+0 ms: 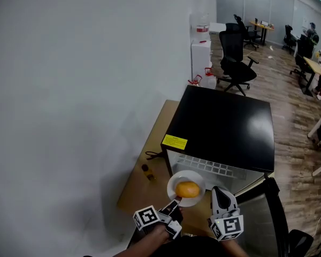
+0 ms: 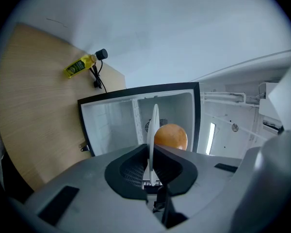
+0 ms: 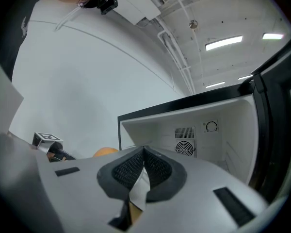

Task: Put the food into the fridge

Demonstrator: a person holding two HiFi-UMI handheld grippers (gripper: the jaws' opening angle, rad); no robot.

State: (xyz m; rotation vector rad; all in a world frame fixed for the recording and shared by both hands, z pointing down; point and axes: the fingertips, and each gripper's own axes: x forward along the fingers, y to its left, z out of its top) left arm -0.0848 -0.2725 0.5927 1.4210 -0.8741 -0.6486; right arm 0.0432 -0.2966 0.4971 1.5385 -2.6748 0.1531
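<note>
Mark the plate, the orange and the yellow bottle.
plate (image 1: 186, 174), head view, bare far rim above the fruit.
orange (image 2: 170, 136), left gripper view, middle of its visible side.
yellow bottle (image 2: 80, 67), left gripper view, its labelled body.

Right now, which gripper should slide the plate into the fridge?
Left. The left gripper is clamped on the rim of the plate, with the orange on it, facing the open fridge. The right gripper is shut and empty.
</note>
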